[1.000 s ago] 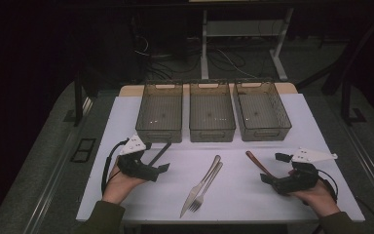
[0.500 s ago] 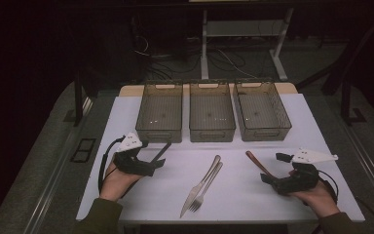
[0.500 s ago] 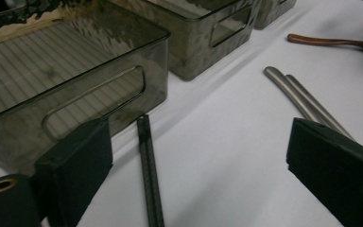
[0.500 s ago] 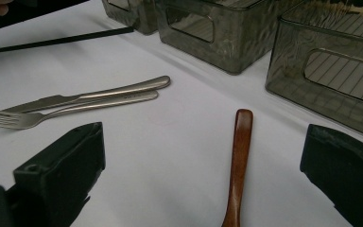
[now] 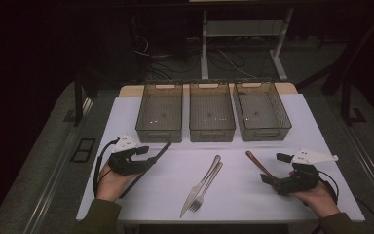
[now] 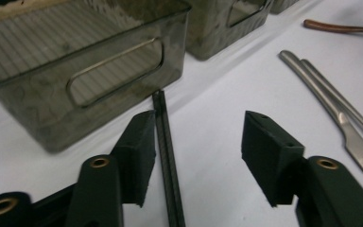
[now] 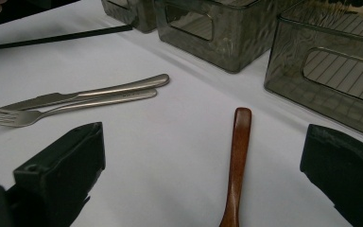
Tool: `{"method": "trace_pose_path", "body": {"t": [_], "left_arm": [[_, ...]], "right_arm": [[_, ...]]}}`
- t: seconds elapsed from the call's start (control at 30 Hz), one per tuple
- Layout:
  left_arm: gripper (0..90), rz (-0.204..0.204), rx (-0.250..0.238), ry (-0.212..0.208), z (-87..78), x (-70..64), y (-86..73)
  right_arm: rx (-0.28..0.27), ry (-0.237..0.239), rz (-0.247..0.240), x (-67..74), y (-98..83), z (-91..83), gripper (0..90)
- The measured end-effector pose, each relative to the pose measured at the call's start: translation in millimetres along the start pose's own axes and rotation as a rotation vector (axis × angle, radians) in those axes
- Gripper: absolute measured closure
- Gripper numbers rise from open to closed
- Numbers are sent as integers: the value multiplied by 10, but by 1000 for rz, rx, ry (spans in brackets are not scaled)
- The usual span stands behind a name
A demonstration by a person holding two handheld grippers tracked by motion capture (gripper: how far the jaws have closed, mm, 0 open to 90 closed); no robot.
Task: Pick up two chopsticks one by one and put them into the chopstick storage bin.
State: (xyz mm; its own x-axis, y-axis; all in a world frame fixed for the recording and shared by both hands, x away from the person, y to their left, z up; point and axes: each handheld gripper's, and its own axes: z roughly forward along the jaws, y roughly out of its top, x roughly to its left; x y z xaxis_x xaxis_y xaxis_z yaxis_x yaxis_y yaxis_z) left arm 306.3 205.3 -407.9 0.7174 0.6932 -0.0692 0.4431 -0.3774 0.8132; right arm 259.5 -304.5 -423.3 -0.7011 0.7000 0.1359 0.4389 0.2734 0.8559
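Note:
A thin black stick (image 5: 148,165) lies slanted on the white table top at the left. My left gripper (image 5: 148,155) is open around it. In the left gripper view the stick (image 6: 164,142) runs close along the left jaw, and the gripper (image 6: 198,137) holds nothing. A brown wooden handle (image 5: 257,163) lies at the right. My right gripper (image 5: 267,178) is open, one jaw on each side of it. The right gripper view shows the handle (image 7: 238,156) lying flat between the wide-apart jaws of the gripper (image 7: 201,142). A steel knife (image 5: 199,187) and fork (image 5: 208,184) lie side by side in the middle.
Three smoky see-through bins (image 5: 158,132) (image 5: 212,132) (image 5: 265,132) stand in a row at the back of the white sheet (image 5: 243,204), with nothing in them. The left bin's front wall (image 6: 90,80) is just beyond the left jaws. A dark floor with cables surrounds the table.
My left gripper has shifted slightly to the left along the black stick. The right gripper and the cutlery have stayed put.

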Motion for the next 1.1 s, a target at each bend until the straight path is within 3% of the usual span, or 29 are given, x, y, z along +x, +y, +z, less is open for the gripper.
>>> {"method": "trace_pose_path", "body": {"t": [0.3,0.53,0.87,1.1], "left_arm": [[630,-31,84,-9,25,48,-88],[729,-42,149,15,47,65,-140],[813,-72,197,23,43,90,-229],[821,-83,214,36,-1,52,-290]], "right_arm": [[4,0,1,-2,0,2,2],[7,-1,-1,-4,-1,5,2],[8,-6,-1,-5,-1,10,2],[7,-6,0,-7,-2,8,2]]}}
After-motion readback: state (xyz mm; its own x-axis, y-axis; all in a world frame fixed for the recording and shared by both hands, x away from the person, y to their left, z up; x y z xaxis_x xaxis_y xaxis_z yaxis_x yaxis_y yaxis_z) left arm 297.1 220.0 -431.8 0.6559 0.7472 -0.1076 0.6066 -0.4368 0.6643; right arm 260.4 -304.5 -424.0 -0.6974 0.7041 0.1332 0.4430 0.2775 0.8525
